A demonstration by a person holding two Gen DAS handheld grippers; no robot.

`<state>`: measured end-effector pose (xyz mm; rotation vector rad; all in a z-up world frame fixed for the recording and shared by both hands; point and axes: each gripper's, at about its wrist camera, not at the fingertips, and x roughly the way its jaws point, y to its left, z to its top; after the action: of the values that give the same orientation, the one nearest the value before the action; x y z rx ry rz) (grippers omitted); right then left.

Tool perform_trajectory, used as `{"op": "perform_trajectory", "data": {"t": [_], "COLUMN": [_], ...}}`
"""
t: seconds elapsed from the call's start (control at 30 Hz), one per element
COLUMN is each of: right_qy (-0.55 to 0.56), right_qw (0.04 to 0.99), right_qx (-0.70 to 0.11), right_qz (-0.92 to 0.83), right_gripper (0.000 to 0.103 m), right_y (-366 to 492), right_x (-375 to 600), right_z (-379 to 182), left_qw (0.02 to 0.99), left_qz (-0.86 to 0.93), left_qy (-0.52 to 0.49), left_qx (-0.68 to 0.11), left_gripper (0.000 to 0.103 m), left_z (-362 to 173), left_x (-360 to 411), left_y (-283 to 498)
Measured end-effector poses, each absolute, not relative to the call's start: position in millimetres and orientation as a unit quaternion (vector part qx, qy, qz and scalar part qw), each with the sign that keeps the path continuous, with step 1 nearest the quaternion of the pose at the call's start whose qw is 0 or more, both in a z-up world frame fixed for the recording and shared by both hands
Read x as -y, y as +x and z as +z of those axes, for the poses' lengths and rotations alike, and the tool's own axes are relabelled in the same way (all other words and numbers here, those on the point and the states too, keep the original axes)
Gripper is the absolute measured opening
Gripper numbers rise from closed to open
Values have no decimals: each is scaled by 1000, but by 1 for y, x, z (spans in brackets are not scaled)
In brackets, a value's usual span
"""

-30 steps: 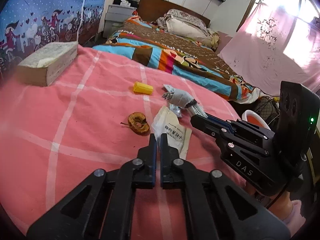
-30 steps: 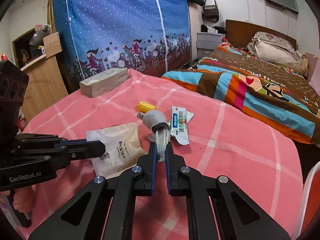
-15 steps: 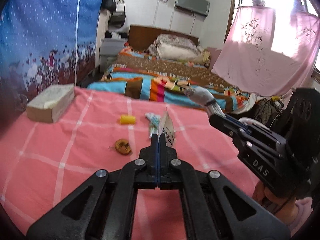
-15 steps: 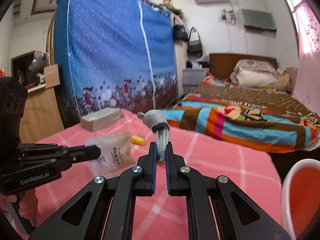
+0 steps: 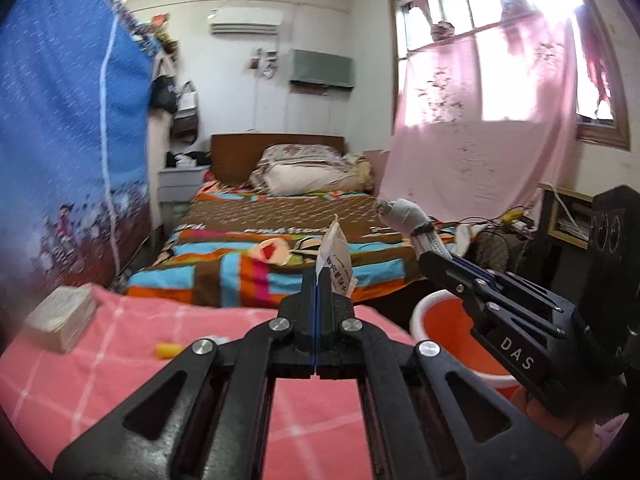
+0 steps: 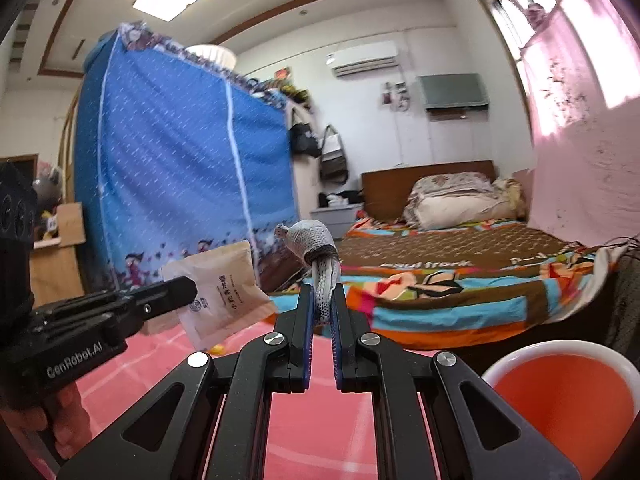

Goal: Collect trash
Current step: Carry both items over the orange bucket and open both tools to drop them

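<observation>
Left gripper clamps flat white paper sachet, held up left of orange white-rimmed plastic bucket. Right gripper pinches knotted grey mesh rag, raised left of bucket, above pink checked cloth.

The black two-finger left gripper is clamped tight on the lower edge of a flat white paper sachet with dark printed characters, which stands upright above its tips. To its right, the black right gripper marked DAS pinches the tail of a grey knotted mesh bundle, raised above an orange bucket with a white rim. Below both lies a pink checked cloth. Left of the left gripper, on the cloth, sit a small yellow cylinder and, farther left, a thick pale book.
</observation>
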<state>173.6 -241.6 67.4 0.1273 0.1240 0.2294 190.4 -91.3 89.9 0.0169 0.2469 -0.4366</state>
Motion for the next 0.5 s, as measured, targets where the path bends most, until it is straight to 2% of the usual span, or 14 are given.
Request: {"op": "perform_trajectory", "data": {"t": [0.27,0.5], "right_qy": [87,125], "right_qw": [994,988], "right_qx": [-49,-83], "right_qz": [45,-19], "right_gripper": [6,6], "right_y": [162,164], "right_x": [291,336], "right_z": [72,62], "left_qw": [958,938], "left_qz": [-260,-310], "left_qy": [21,28], "left_qx": [-121,-155], "left_gripper": [14,14], "left_z": [91,83], "left_x": [139,188], "left_y": [195,204]}}
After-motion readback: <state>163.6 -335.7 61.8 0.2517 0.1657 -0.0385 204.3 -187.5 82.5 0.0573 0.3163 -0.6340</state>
